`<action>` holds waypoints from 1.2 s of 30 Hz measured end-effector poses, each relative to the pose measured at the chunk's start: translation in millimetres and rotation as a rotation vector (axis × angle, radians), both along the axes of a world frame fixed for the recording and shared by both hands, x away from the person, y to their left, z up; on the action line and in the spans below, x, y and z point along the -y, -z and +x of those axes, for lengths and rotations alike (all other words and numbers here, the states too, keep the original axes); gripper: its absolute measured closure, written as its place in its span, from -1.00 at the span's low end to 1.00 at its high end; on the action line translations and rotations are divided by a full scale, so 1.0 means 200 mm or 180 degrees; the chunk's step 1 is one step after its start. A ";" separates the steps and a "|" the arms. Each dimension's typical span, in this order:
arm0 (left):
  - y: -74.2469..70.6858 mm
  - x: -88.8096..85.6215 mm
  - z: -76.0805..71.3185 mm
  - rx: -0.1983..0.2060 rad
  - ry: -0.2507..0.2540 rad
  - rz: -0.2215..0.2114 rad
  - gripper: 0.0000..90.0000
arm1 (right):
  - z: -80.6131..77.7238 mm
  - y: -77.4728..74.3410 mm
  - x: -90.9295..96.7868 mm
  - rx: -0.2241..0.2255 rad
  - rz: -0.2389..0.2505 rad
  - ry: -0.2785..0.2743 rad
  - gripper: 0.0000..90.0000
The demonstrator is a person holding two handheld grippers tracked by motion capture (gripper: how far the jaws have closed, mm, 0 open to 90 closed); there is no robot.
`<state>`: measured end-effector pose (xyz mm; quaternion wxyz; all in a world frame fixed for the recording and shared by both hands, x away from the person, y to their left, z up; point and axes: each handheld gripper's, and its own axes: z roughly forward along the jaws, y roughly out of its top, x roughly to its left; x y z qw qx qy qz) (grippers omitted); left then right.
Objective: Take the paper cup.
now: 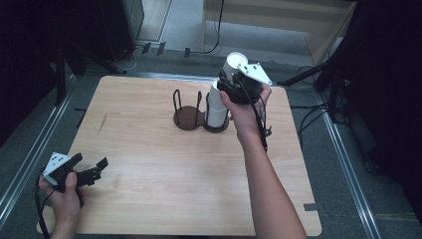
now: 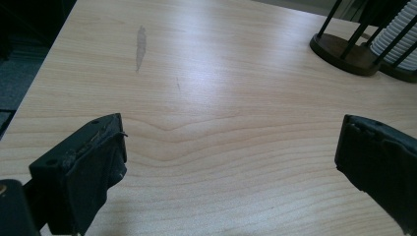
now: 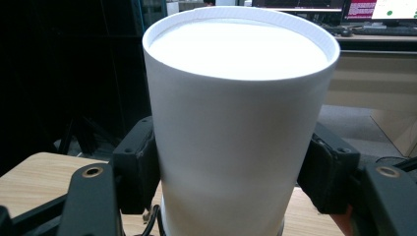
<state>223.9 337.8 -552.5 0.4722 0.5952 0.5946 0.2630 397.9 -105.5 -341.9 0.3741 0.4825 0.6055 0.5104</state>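
1. Nearest the right gripper view's lens, the right gripper (image 3: 231,177) has its two black jaws pressed against opposite sides of a white paper cup (image 3: 236,123), one pad on each flank of the cup's lower wall, so the cup is held firmly between them.
2. That cup stands upright in the grip, its rolled rim on top and its mouth facing up.
3. From the high view, the same right gripper (image 1: 234,82) is held above the far middle of the wooden table (image 1: 164,199), with the cup (image 1: 235,62) lifted clear above a stack of white cups (image 1: 216,107).
4. This stack sits in the right-hand ring of a dark wire cup holder (image 1: 188,112); the holder's left-hand ring has no cups in it.
5. Just beneath the raised cup, the top of the stack is partly hidden by the hand, so whether the two still touch cannot be told.
6. Down at the near left corner of the table, the left gripper (image 1: 97,169) rests low over the wood, well apart from the holder.
7. Its jaws stand wide apart in the left gripper view, left gripper (image 2: 231,162), with bare tabletop between them and nothing held.
8. Farther off in that view, the holder (image 2: 344,49) stands at the upper right with the ribbed stack (image 2: 398,34) behind its wires.
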 end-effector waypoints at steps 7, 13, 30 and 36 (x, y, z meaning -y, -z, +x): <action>0.00 0.00 0.00 0.0010 -0.0015 0.0004 -1.00 | -0.08 -0.01 0.06 0.0021 0.0015 -0.0017 -0.28; 0.00 -0.01 0.00 0.0029 -0.0022 -0.0078 -1.00 | -0.15 0.01 0.14 0.0001 0.0029 -0.0065 -0.29; 0.00 0.00 0.01 0.0008 0.0037 -0.0052 -1.00 | -0.31 0.22 0.28 -0.0181 -0.0004 -0.0065 -0.29; 0.00 -0.01 0.01 0.0000 0.0047 -0.0095 -1.00 | -0.36 0.29 0.29 -0.0228 -0.0017 -0.0084 -0.29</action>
